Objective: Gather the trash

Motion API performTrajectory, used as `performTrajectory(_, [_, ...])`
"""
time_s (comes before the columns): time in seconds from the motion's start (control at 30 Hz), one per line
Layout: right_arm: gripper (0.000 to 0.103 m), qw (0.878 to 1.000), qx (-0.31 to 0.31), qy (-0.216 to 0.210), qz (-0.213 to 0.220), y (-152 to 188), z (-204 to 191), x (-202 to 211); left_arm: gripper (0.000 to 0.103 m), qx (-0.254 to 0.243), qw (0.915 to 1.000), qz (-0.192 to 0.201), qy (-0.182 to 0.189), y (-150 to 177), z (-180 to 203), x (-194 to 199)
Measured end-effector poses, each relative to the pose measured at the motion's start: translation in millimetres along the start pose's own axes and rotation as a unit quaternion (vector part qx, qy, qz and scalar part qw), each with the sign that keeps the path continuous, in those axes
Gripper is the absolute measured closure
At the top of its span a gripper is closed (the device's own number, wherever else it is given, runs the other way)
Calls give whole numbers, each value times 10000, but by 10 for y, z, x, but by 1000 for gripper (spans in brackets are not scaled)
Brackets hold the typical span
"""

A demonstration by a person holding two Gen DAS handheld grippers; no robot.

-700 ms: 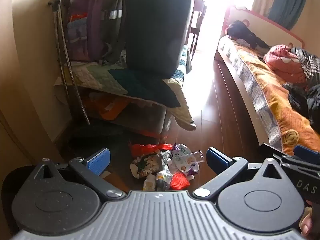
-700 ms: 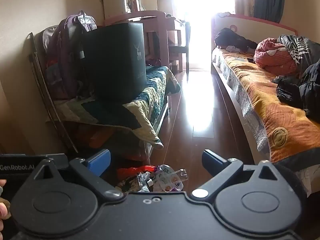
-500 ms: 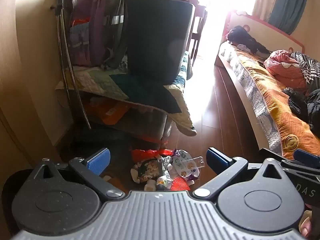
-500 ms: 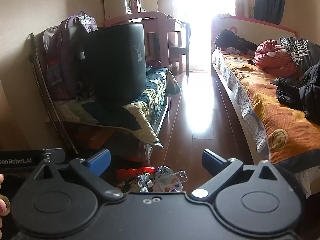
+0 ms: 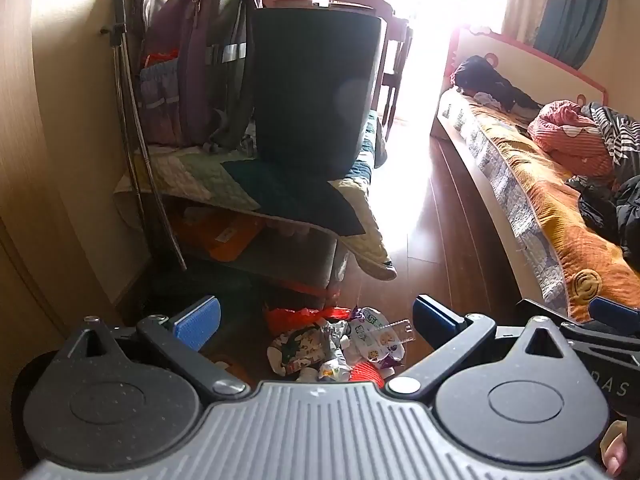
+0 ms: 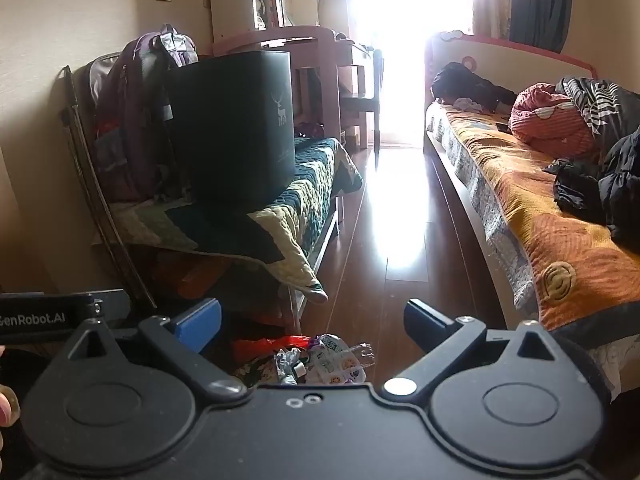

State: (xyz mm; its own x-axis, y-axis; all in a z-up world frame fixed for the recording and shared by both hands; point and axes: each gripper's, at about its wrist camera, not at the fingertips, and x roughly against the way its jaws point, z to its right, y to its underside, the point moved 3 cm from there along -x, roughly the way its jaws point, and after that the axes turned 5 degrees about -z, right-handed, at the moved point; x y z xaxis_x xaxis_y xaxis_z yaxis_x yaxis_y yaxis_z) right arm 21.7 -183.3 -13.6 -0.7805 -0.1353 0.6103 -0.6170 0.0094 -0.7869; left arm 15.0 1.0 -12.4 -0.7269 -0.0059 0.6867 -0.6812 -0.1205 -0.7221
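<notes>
A heap of trash (image 5: 338, 346) lies on the wooden floor: crumpled printed wrappers, a red plastic bag (image 5: 304, 316), a clear plastic piece and something red. A tall black bin (image 5: 316, 92) stands on the quilted bench. My left gripper (image 5: 316, 320) hangs above and short of the heap, open, nothing between its blue pads. In the right wrist view the same heap (image 6: 316, 362) shows just past my right gripper (image 6: 312, 320), which is also open and empty. The black bin (image 6: 236, 124) with a deer mark is at the left there.
A purple backpack (image 5: 200, 64) leans on the wall beside the bin. A bed with an orange cover (image 6: 532, 216) and clothes runs along the right. Bare wooden floor (image 6: 384, 240) stretches between bench and bed toward a bright window. Boxes sit under the bench.
Both views have tilted slightly upward and drawn back a little; the trash heap sits lower in the left wrist view. Both grippers stay open.
</notes>
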Motion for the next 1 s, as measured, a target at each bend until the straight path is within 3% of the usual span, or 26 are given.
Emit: performTrajectory(1.0, [5, 10000, 28, -14, 38, -10, -61, 32, 0, 96, 9999, -82, 22, -42, -26, -16])
